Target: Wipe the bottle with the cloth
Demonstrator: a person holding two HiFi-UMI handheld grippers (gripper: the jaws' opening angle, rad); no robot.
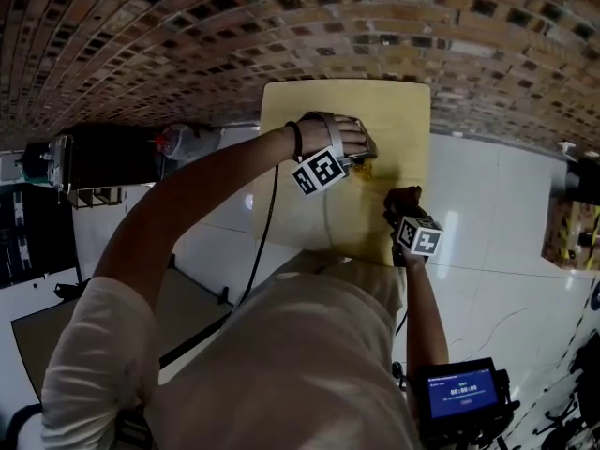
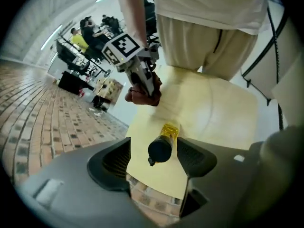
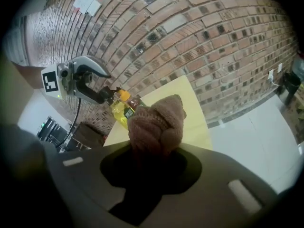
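The bottle (image 2: 164, 141) stands on the yellow worktop (image 2: 218, 108), right under the left gripper (image 2: 154, 158) and in the gap between its two jaws. Its black cap points up at that gripper. The jaws are wide apart, and there is a little space on each side of the cap, so they do not squeeze it. The bottle is yellow, with a dark label, and the writing on the label is too small to read. In the right gripper view, the left gripper hangs over the bottle's top. The right gripper (image 3: 154, 160) is closed tight on a bunched-up brown cloth (image 3: 156, 122). It holds the cloth near the bottle, above the worktop, but not touching the bottle. A black cable (image 1: 269, 223) hangs down from the left gripper, past the edge of the worktop. Past the far edge of the worktop is a brick wall (image 1: 281, 26). Shiny white floor (image 1: 506, 214) runs round the worktop. Near the person's right elbow sits a small blue screen (image 1: 459, 392) with numbers too tiny to read. Far behind the right gripper, some people (image 2: 88, 30) sit at desks.
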